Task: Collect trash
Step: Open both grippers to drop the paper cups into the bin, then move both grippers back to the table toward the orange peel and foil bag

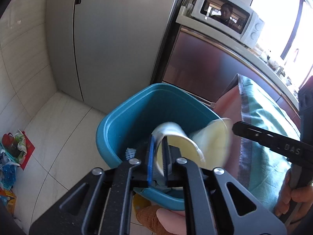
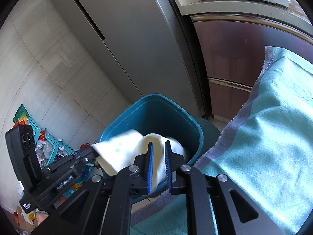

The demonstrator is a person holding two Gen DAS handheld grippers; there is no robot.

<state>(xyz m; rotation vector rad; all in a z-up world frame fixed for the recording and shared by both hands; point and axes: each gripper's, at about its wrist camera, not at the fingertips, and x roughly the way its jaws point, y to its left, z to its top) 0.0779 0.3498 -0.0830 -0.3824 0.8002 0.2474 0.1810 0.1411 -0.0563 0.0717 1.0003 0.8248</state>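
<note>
The pale tiled floor [image 1: 64,117] carries a teal bin [image 1: 137,105] before the grey fridge [image 1: 117,39]; baskets of clutter [image 2: 49,146] sit along the wall.

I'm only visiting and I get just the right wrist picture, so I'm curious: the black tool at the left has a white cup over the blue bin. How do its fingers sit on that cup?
Observer: The left gripper has the cup wall between its fingers, one inside the mouth and one outside, above the blue bin.
Operator: And who holds the tool that carries my camera?
Observer: A person's hand wraps the right gripper by its handle, at the left view's lower right.
Operator: Why is the room so bright?
Observer: A sunlit window stands beyond the counter, right of the microwave.
</note>
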